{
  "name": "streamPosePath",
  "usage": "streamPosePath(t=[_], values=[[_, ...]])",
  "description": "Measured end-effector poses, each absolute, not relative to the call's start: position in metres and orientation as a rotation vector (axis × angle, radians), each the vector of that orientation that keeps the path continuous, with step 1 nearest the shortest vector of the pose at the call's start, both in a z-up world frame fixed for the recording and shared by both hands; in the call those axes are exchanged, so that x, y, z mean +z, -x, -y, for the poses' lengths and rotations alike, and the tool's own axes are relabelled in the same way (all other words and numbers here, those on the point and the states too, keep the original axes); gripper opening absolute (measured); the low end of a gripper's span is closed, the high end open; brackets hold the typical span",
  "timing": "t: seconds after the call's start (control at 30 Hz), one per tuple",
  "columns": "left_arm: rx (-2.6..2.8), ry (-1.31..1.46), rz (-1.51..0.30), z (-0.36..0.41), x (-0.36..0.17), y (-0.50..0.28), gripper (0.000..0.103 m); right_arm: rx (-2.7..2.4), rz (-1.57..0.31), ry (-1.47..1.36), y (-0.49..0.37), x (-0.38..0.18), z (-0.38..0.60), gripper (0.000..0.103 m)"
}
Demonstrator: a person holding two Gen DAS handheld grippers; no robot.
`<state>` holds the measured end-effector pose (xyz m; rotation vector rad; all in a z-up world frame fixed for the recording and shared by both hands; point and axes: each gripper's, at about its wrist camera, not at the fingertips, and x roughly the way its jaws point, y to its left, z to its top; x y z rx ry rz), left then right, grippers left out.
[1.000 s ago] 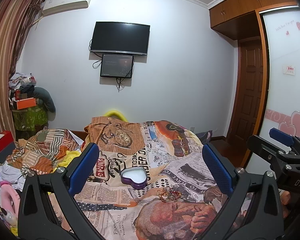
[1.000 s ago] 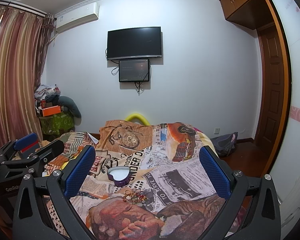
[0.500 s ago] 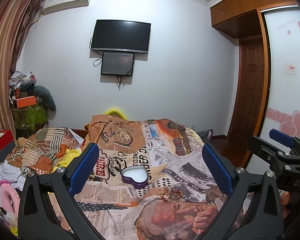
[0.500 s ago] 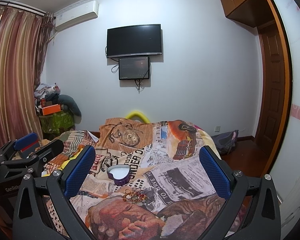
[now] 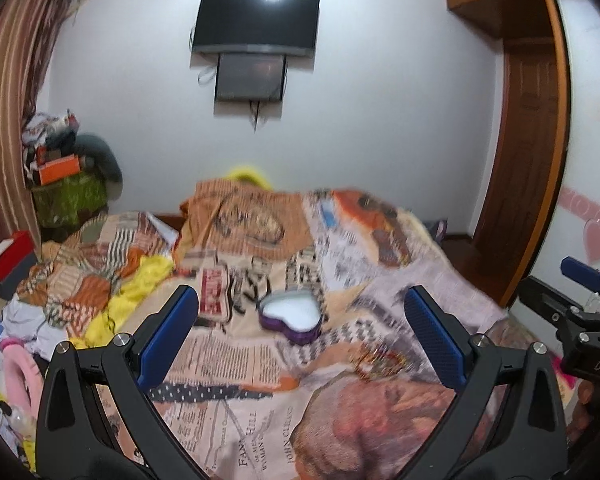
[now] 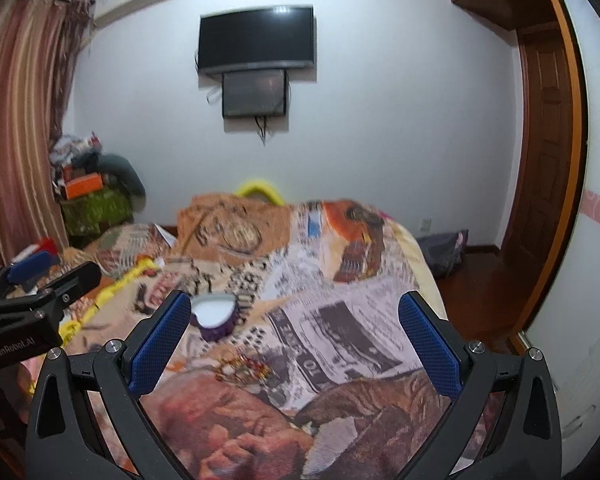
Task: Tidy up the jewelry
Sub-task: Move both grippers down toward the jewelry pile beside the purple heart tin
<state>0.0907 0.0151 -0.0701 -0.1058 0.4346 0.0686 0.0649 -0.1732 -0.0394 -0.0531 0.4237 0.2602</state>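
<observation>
Both your grippers have dipped toward the bed (image 5: 260, 380). Your left gripper (image 5: 300, 336) and right gripper (image 6: 294, 340) gape wide, holding nothing. At 12 o'clock, the purple heart box (image 5: 291, 315) points away beside tangled gold jewelry (image 5: 378, 362).

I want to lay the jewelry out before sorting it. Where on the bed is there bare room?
Free: the flat newspaper-print bedspread right of the purple heart-shaped box and the tangled gold jewelry pile, out to the bed's right edge. Crowded: the left side, with crumpled striped and yellow bedding. Both tongs, left and right, are open above the bed.
</observation>
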Motion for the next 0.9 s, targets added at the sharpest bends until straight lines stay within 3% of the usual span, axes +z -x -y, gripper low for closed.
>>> streamPosePath(t=[0.37,0.47,0.73,0.9], values=[[0.08,0.058,-0.729,-0.017,-0.156,-0.149,0.103,0.282,-0.661,0.114,-0.111,-0.101,0.178,0.103],[0.041,0.081,-0.791,-0.017,-0.17,-0.158,0.097,0.302,-0.711,0.13,-0.117,-0.111,0.18,0.101],[-0.08,0.163,-0.854,-0.01,-0.184,-0.178,0.081,0.411,-0.825,0.128,-0.133,-0.131,0.181,0.072],[-0.159,0.163,-0.89,0.001,-0.185,-0.19,0.062,0.487,-0.859,0.143,-0.142,-0.137,0.17,0.054]])
